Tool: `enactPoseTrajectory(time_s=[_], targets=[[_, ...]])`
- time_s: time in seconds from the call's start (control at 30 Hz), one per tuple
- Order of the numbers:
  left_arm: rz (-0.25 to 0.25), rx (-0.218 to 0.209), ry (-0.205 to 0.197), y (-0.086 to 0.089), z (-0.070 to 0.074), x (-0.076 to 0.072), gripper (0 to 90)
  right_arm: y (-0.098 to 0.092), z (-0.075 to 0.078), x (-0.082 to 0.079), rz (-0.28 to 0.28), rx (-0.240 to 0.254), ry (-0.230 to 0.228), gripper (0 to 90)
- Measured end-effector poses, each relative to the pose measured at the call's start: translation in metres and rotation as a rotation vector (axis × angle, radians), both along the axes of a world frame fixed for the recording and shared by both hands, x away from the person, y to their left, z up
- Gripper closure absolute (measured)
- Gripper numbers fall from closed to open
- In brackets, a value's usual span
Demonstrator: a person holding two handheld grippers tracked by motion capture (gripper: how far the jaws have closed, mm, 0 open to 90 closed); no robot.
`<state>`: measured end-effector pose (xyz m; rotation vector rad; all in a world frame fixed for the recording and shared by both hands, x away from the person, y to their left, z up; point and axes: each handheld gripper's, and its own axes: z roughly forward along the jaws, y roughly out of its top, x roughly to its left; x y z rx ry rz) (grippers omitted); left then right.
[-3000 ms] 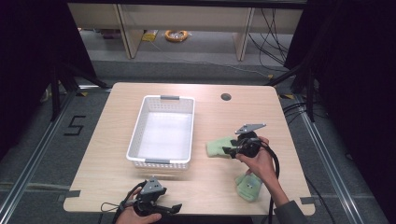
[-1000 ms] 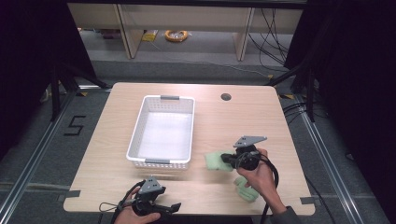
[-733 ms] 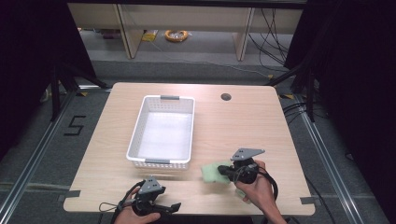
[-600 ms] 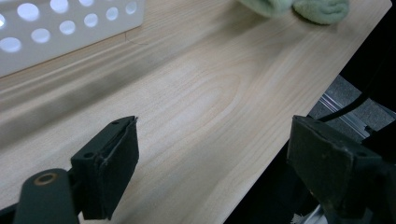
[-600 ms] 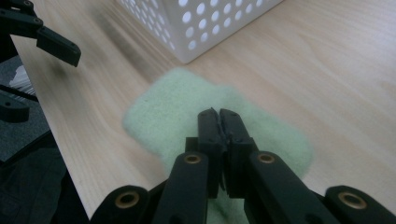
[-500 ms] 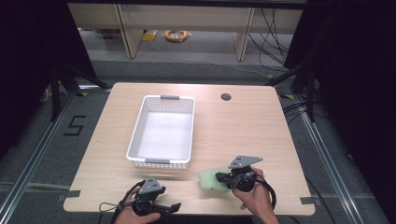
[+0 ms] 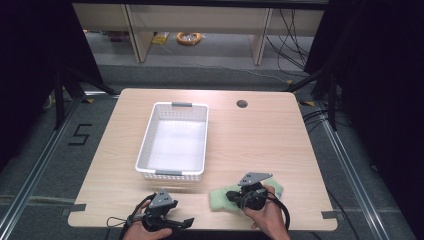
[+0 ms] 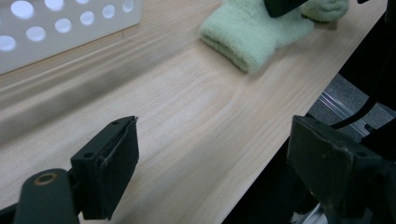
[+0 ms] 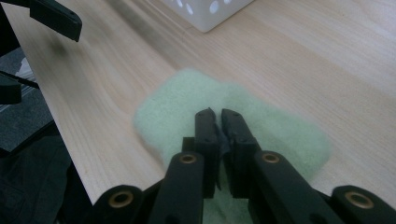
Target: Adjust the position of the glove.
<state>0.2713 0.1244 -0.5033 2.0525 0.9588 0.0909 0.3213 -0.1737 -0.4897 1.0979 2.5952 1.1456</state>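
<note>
Scene: a pale wood-grain table (image 7: pixel 280 135) in the middle of the high view, with dark floor around it.

Cloth: a soft, fuzzy, pale green cloth (image 7: pixel 220 198), apparently a sock or mitt with a ribbed cuff, lies flat on the table in the lower middle of the high view, close to the near edge. In the left claw view it sits at the upper centre (image 8: pixel 252 35), its thick cuff end turned toward the camera.

Right claw: the right claw (image 7: pixel 231 196) lies low over the cloth in the lower right of the high view. In its own view the two black jaws (image 9: pixel 219 126) stand almost together above the green pile, with a thin gap; they have just been parting slightly. No fold of cloth can be seen pinched between them, so this reads as a clenched claw letting go, or pressing the cloth flat.

Left claw: the left claw (image 7: pixel 186 221) rests at the bottom edge of the high view, jaws spread wide and empty, its padded fingers (image 8: pixel 114 170) over bare wood. Likely parked to keep clear of the working hand.

Basket: a white plastic basket (image 7: pixel 145 150), rectangular with round holes in its walls and grey handles, stands left of centre, well apart from the cloth. Its inside looks empty; it is probably the cloth's destination.

Hole: a dark round grommet hole (image 7: pixel 242 104) near the table's far edge.
</note>
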Motion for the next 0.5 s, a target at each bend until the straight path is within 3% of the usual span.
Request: enactPoseTrajectory(time_s=[0.07,0.1,0.13,0.23,0.4,0.5], targets=[[0.005,-0.002,-0.006,-0.001,0.000,0.000,15.9,-0.001,0.001,0.001,0.011,-0.008,-0.001,75.3],[-0.007,0.019,0.001,0.001,0.001,0.000,15.9,-0.002,0.003,0.001,0.019,-0.015,0.007,72.8],[-0.002,0.002,-0.001,0.000,0.001,0.000,15.9,-0.004,0.005,0.002,0.029,-0.014,-0.020,70.9],[0.003,-0.004,-0.003,0.000,0.000,0.000,15.9,-0.012,0.017,0.003,0.031,-0.014,-0.040,65.6],[0.004,-0.004,-0.005,-0.001,0.000,0.000,15.9,-0.040,0.030,0.007,-0.027,-0.018,-0.086,63.9],[-0.002,0.005,-0.002,0.000,0.000,0.000,15.9,-0.061,0.033,0.007,-0.067,-0.025,-0.077,63.0]])
